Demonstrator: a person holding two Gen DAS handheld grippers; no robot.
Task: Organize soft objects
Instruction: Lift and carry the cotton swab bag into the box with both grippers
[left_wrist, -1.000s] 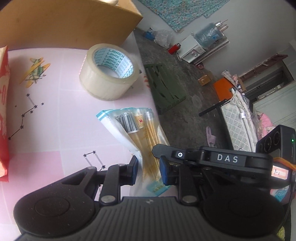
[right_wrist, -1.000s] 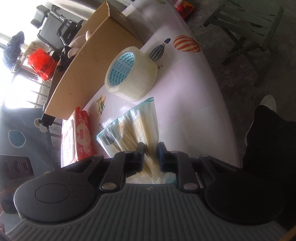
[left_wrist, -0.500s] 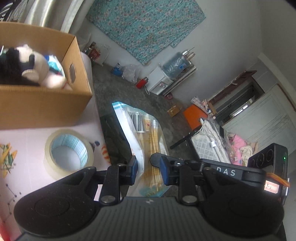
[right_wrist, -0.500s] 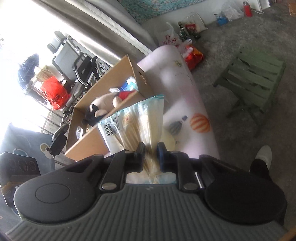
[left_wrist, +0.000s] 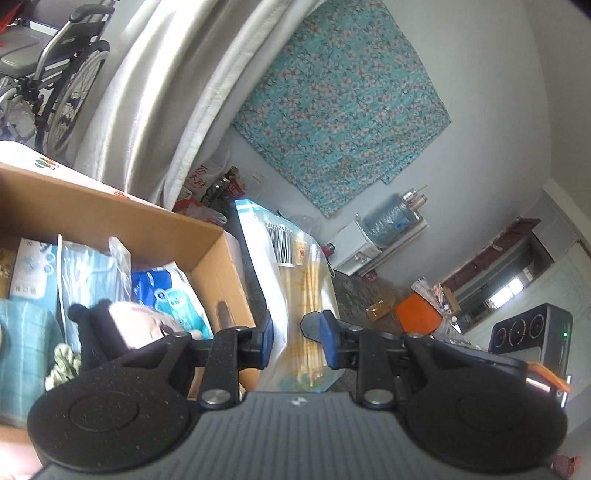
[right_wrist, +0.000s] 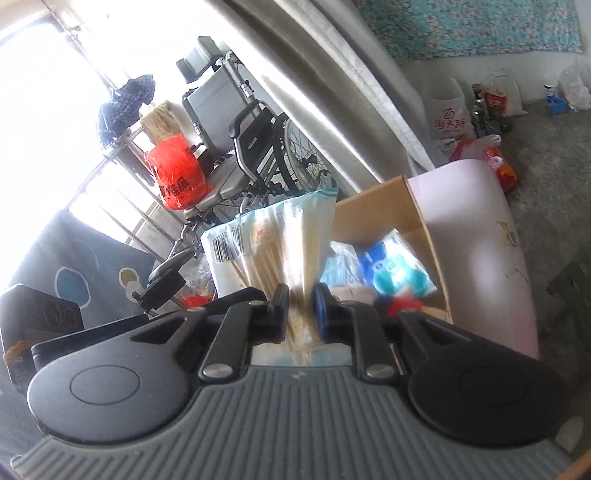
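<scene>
A clear plastic bag of long pale sticks (left_wrist: 295, 280) with a barcode label hangs in the air, held from both sides. My left gripper (left_wrist: 295, 328) is shut on its lower part, and my right gripper (right_wrist: 301, 304) is shut on the same bag (right_wrist: 269, 240). The bag stands upright just beside the near wall of an open cardboard box (left_wrist: 214, 258), which rests on a pink table (right_wrist: 480, 240). Inside the box lie a plush toy (left_wrist: 122, 325), a blue tissue pack (left_wrist: 166, 291) and other soft packets.
A wheelchair (right_wrist: 255, 147) and a long pale curtain (right_wrist: 332, 74) stand behind the box. Bags and bottles (right_wrist: 480, 110) sit on the floor by the wall. A water dispenser (left_wrist: 384, 225) and an orange stool (left_wrist: 417, 314) are farther off.
Both grippers have lifted the bag off the table and carried it up toward the cardboard box. The tape roll and tabletop have dropped out of view; the box's inside now shows.
</scene>
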